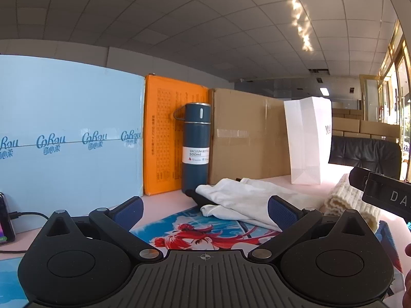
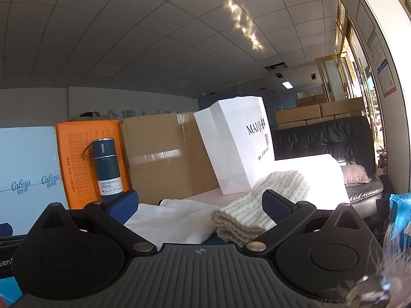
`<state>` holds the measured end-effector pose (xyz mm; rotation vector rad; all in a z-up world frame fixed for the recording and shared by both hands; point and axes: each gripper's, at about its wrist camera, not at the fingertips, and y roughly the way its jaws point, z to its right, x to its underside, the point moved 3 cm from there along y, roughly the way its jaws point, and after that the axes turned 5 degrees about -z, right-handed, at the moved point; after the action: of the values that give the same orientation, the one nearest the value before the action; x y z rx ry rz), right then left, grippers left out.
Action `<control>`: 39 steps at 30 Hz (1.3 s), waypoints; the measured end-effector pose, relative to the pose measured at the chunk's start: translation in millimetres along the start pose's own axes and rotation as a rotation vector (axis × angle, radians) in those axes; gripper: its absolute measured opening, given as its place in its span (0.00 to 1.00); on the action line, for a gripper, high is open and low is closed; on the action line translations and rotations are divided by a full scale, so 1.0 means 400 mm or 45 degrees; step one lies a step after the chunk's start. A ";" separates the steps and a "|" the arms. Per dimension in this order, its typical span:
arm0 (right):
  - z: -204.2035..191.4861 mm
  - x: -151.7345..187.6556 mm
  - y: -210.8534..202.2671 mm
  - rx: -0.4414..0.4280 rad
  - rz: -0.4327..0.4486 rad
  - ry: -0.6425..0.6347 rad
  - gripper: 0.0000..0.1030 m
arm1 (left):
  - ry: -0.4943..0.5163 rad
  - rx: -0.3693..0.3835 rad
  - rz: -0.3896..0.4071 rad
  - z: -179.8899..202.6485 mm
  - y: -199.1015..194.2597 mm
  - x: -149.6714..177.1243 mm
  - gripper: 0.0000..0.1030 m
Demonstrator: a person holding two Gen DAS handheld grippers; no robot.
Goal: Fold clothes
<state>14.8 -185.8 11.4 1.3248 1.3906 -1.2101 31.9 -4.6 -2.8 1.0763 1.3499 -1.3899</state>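
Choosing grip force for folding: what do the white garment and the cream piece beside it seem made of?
White garment: looks like thin, smooth woven or jersey cloth, matte, lying in soft flat creases. Cream piece: seems a thick ribbed knit, wool or acrylic, with raised ridges and bulky stacked folds. The exact fibre of either cannot be told.

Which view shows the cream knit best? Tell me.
The right wrist view: the folded cream knit lies nearly whole between the open fingers. The left wrist view catches only its end, partly behind the right gripper.
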 end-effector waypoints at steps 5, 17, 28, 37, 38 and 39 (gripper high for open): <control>0.000 0.001 -0.001 0.000 -0.002 0.001 1.00 | 0.002 0.001 0.003 0.001 0.000 0.002 1.00; 0.003 0.002 0.001 0.002 -0.001 0.011 1.00 | 0.006 0.001 0.002 0.002 0.004 0.001 1.00; 0.004 0.002 0.001 0.004 0.001 0.011 1.00 | 0.003 0.000 0.004 0.001 0.005 0.003 1.00; 0.008 0.002 -0.001 0.004 0.005 0.015 1.00 | 0.003 -0.001 0.003 0.004 0.003 0.002 1.00; 0.008 0.002 -0.001 0.004 0.007 0.016 1.00 | 0.004 -0.001 0.004 0.004 0.003 0.002 1.00; 0.009 0.001 -0.002 0.004 0.006 0.017 1.00 | 0.004 -0.001 0.004 0.004 0.002 0.002 1.00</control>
<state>13.9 -189.1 10.3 1.3399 1.3944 -1.2032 32.6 -6.4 -3.8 1.0803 1.3507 -1.3853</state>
